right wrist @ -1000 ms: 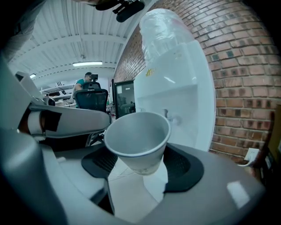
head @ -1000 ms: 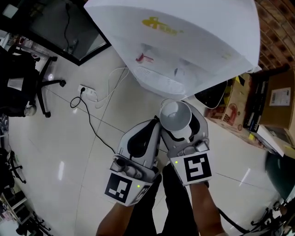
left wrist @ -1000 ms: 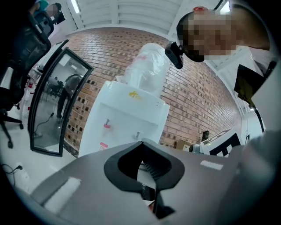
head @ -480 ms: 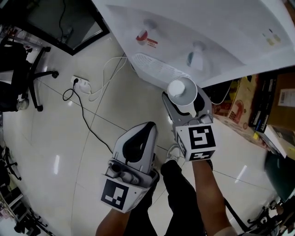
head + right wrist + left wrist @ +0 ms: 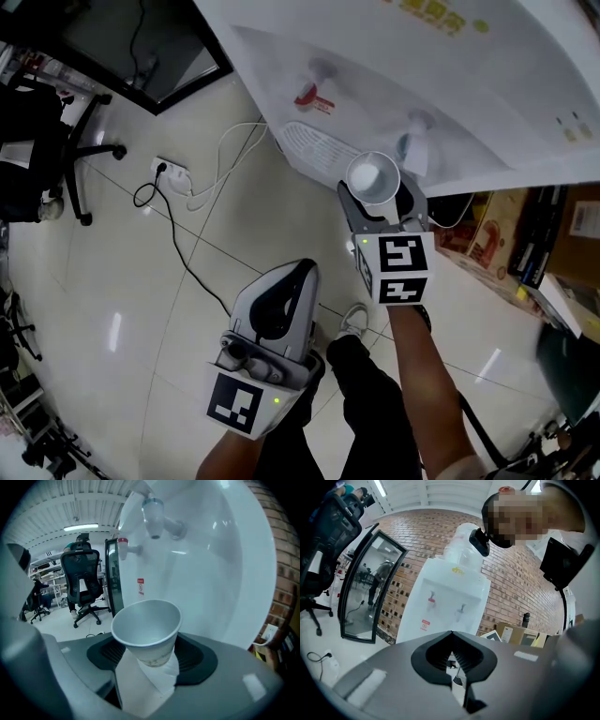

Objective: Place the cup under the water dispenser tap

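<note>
A white paper cup point(image 5: 373, 177) stands upright with my right gripper point(image 5: 376, 194) shut on its lower part. It hangs in front of the white water dispenser point(image 5: 487, 84), just short of the blue tap point(image 5: 413, 141); the red tap point(image 5: 314, 94) is further left. In the right gripper view the cup point(image 5: 147, 630) is below the blue tap point(image 5: 153, 510) and a little nearer to me, empty inside. The dispenser's drip tray point(image 5: 317, 145) lies to the cup's left. My left gripper point(image 5: 302, 272) is held back near my body, shut and empty, and faces the dispenser point(image 5: 450, 602).
A power strip with cables point(image 5: 174, 178) lies on the tiled floor to the left of the dispenser. An office chair point(image 5: 52, 155) and a dark glass panel point(image 5: 141, 47) stand further left. Cardboard boxes point(image 5: 492, 230) sit right of the dispenser. My legs and a shoe point(image 5: 354, 321) show below the grippers.
My right gripper has carried the cup forward and down, close to the blue tap. The left gripper has dropped back a little. The dispenser's taps have come into plain sight.
</note>
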A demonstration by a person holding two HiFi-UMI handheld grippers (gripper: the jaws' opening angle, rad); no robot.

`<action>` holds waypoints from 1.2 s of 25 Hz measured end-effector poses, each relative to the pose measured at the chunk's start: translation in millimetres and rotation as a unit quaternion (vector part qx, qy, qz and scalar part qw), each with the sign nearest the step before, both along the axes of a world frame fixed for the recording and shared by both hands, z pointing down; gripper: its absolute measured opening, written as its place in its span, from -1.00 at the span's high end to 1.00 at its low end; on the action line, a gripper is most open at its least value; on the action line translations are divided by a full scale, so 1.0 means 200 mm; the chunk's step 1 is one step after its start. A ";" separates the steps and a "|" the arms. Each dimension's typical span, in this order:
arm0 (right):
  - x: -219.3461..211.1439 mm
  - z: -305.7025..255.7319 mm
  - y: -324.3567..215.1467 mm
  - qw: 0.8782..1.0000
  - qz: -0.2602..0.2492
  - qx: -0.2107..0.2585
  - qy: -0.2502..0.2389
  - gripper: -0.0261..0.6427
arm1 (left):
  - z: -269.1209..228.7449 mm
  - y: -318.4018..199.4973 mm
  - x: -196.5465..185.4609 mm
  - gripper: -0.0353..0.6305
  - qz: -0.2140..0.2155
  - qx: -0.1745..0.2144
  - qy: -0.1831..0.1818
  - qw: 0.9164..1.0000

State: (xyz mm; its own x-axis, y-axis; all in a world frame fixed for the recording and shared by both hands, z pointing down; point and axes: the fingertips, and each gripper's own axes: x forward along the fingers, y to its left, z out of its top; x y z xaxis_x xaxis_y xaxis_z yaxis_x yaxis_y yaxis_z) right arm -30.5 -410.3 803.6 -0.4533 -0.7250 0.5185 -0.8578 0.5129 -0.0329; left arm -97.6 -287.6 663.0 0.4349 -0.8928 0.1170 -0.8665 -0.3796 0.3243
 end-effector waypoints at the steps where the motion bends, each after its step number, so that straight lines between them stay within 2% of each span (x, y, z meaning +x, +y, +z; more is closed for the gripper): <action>1: 0.00 0.01 -0.01 1.000 0.003 -0.003 -0.004 -0.07 | 0.00 0.00 0.00 0.92 0.000 0.000 0.000 1.000; 10: 0.00 0.03 -0.05 0.998 0.059 -0.025 -0.027 -0.08 | 0.02 0.01 -0.02 0.92 -0.006 -0.006 -0.001 1.000; 12: 0.00 0.03 -0.04 0.998 0.057 -0.027 -0.027 -0.09 | 0.02 0.03 -0.02 0.92 -0.007 -0.008 -0.001 1.000; 16: -0.01 0.05 -0.02 0.997 0.051 -0.031 -0.041 -0.28 | 0.02 0.04 -0.01 0.92 -0.004 -0.012 -0.001 1.000; 25: 0.04 0.05 0.08 0.998 0.039 -0.038 -0.038 -0.29 | 0.03 0.09 0.05 0.92 0.010 -0.020 -0.004 1.000; 30: 0.08 -0.03 0.19 0.998 0.035 -0.043 -0.037 -0.29 | -0.05 0.11 0.09 0.92 0.023 -0.023 -0.003 0.999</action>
